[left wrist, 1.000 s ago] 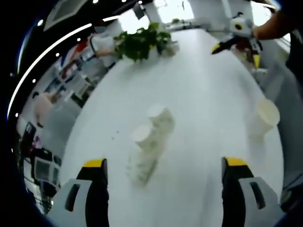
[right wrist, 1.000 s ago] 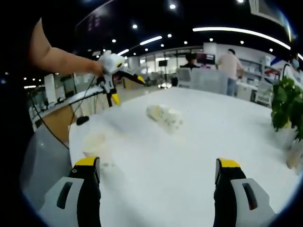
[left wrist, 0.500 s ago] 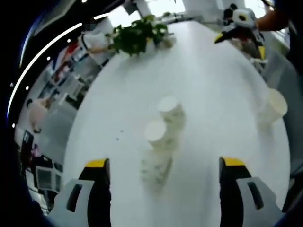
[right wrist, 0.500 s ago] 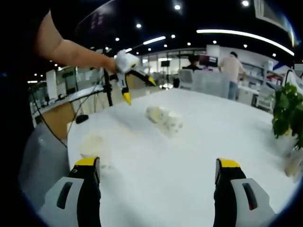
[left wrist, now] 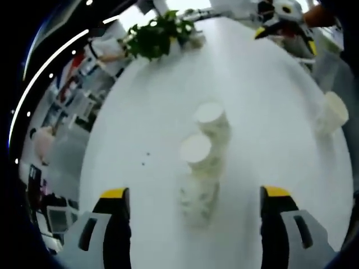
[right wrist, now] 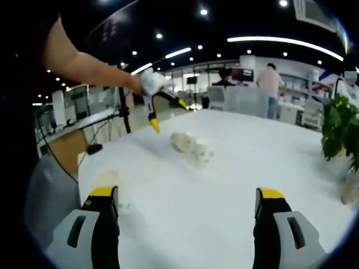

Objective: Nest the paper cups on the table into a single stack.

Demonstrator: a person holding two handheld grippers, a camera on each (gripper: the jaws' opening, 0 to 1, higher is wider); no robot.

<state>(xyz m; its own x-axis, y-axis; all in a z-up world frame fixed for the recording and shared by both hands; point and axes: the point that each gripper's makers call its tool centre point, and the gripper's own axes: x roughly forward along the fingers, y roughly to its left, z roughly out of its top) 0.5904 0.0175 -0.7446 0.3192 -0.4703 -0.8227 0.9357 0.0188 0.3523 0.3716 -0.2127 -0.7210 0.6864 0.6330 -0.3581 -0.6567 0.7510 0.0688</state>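
Three white patterned paper cups (left wrist: 205,159) stand in a tight row in the middle of the round white table (left wrist: 263,84); the same cluster (right wrist: 190,147) looks blurred in the right gripper view. Another paper cup (left wrist: 331,112) stands alone near the table's edge, and it shows faintly as a single cup (right wrist: 106,179) in the right gripper view. My left gripper (left wrist: 195,193) hangs open above the row, its jaws wide on either side. A hand holds that left gripper (right wrist: 168,115) just above and behind the cluster. My right gripper (right wrist: 187,193) is open, low over the table, with nothing between its jaws.
A green potted plant (left wrist: 154,39) stands at the table's far edge, seen as the plant (right wrist: 339,129) on the right. The right gripper (left wrist: 283,25) shows at the far side. People (right wrist: 272,84) stand among desks in the background.
My left gripper has moved in over the cup row, which now sits closer and more centred between its jaws. The right gripper has hardly moved.
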